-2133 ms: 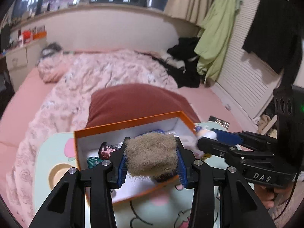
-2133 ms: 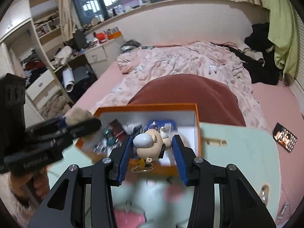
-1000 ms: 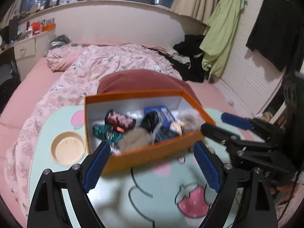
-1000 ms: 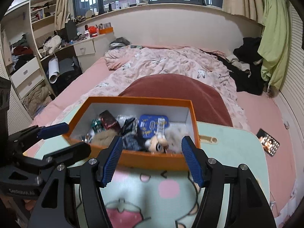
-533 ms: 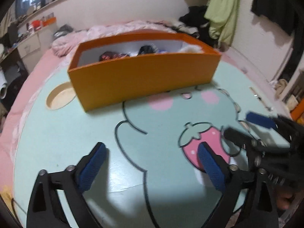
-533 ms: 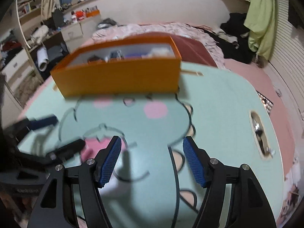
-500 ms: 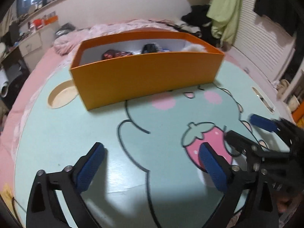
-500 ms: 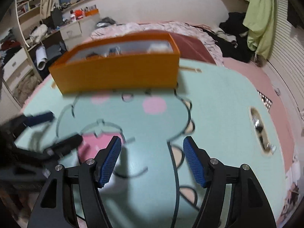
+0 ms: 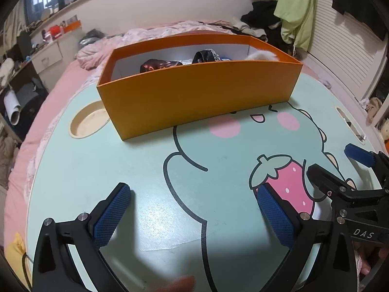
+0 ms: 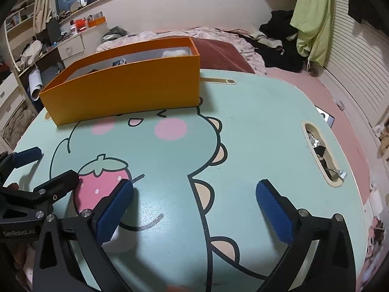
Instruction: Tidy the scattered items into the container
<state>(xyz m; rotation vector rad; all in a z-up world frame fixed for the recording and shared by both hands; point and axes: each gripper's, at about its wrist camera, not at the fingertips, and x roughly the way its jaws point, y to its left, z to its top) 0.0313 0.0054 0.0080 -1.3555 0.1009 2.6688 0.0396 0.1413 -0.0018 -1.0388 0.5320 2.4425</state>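
An orange box (image 9: 194, 102) stands at the far side of the mint-green cartoon table (image 9: 136, 170); it also shows in the right wrist view (image 10: 126, 92). Inside it I see a dark shiny packet (image 9: 158, 63), a black item (image 9: 205, 56) and white fluff (image 9: 262, 54); the front wall hides the rest. My left gripper (image 9: 192, 209) is open and empty, low over the table's near side. My right gripper (image 10: 197, 202) is open and empty beside it, also low over the table. Each gripper shows in the other's view.
A round cup recess (image 9: 88, 123) lies left of the box. A slot (image 10: 321, 155) near the table's right edge holds small odds and ends. A bed with a pink quilt (image 10: 194, 32) and a dark red pillow (image 10: 218, 56) lies behind the table.
Both grippers dropped their items into the box, opened, and drew back and down to the table's near side. Over the last half second they barely moved.
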